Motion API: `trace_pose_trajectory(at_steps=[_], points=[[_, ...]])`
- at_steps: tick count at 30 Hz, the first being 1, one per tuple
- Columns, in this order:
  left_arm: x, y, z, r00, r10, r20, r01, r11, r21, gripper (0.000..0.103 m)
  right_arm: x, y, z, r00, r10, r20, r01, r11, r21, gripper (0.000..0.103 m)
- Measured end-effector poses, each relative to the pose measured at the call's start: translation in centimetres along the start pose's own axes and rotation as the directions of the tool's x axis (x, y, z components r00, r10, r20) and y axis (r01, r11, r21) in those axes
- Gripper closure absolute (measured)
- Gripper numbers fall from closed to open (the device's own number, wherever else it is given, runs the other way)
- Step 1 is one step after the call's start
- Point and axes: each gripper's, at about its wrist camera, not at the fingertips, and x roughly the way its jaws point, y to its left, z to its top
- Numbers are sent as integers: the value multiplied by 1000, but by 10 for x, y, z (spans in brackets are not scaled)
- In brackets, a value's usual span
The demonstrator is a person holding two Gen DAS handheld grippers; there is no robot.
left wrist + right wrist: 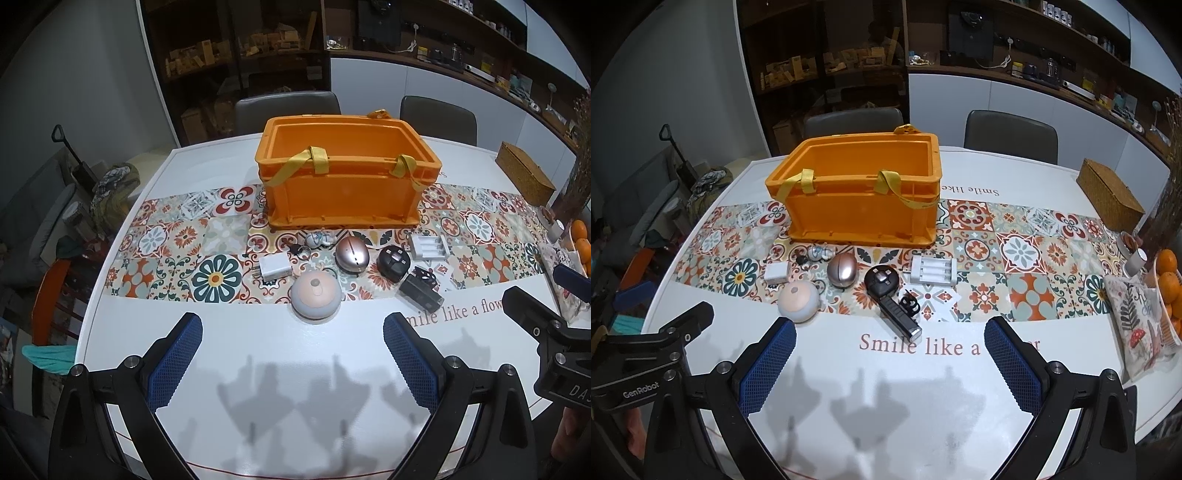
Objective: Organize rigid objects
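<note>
An empty orange crate (343,177) with yellow straps stands on the patterned runner; it also shows in the right wrist view (860,192). In front of it lie a white charger (274,266), a pink-grey dome (316,295), a rose-gold egg-shaped device (352,254), a black round device (393,263), a black flashlight (421,293), a white battery charger (430,248) and a small figurine (319,239). My left gripper (292,328) is open and empty, above the white table short of the dome. My right gripper (889,334) is open and empty, near the flashlight (899,319).
A wicker box (1110,194) stands at the far right. Oranges (1169,280) and a printed cushion (1137,325) sit at the right edge. Two chairs (1010,134) stand behind the table. The table's front edge (1152,417) is close to the grippers.
</note>
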Motion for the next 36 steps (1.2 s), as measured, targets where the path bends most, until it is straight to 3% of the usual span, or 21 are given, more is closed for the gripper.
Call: trace_pose_trajectory(at_steps=[36], points=[[3, -1, -3, 1000, 4, -16, -4, 1000, -11, 3, 4, 1, 1, 1000, 6, -6, -6, 1000, -8, 0]])
